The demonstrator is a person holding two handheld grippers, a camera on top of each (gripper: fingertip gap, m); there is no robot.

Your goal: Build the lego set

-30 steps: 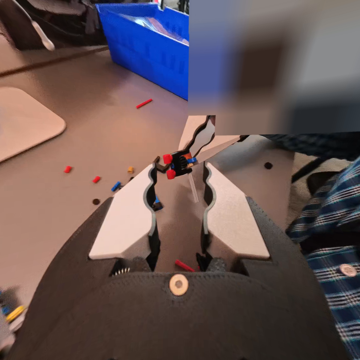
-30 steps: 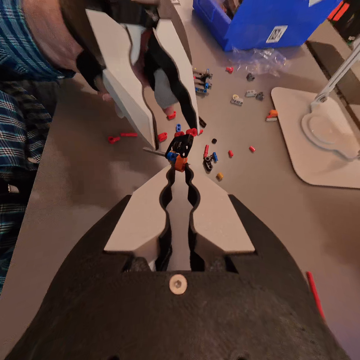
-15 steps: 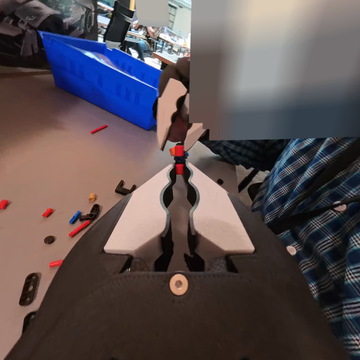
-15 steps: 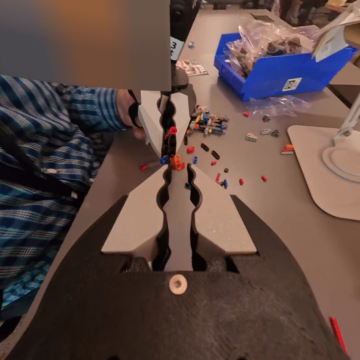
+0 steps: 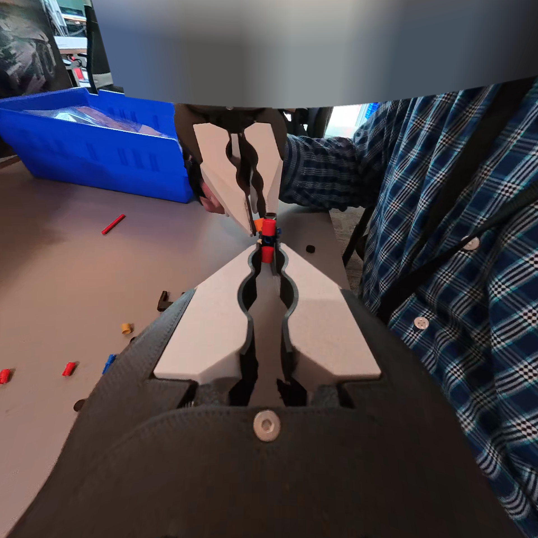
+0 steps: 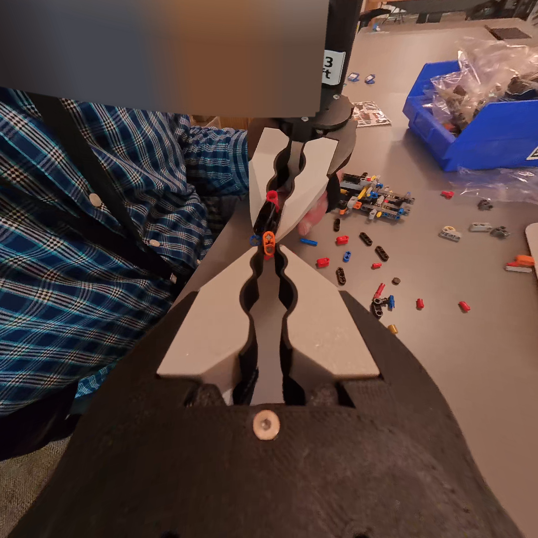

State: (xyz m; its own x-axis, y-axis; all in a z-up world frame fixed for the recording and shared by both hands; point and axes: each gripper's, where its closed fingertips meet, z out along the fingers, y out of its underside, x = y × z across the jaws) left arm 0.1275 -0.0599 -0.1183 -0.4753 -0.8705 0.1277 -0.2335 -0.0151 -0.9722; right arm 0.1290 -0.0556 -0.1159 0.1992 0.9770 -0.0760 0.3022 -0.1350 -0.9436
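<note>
A small lego assembly point(image 5: 267, 233) of black, red, blue and orange parts hangs above the table's near edge between both grippers. My left gripper point(image 5: 267, 247) is shut on its black end, with a red pin point(image 5: 267, 254) between the fingertips. My right gripper point(image 6: 267, 251) is shut on its orange link point(image 6: 268, 243). The two grippers point at each other, tip to tip. In the right wrist view the left gripper point(image 6: 269, 230) comes in from above around the black part point(image 6: 266, 217). In the left wrist view the right gripper point(image 5: 260, 225) comes in from above.
A blue bin point(image 6: 480, 139) with plastic bags stands at the back, also in the left wrist view point(image 5: 96, 151). A partly built lego frame point(image 6: 375, 198) and several loose pieces point(image 6: 343, 256) lie on the grey table point(image 6: 436, 364). A person in a plaid shirt point(image 5: 451, 262) sits close behind the grippers. Left and right tips are no more than a few centimetres apart.
My left gripper was open a second ago and has shut on the assembly. Both grippers have swung up and now face each other. The assembly stays in the right gripper.
</note>
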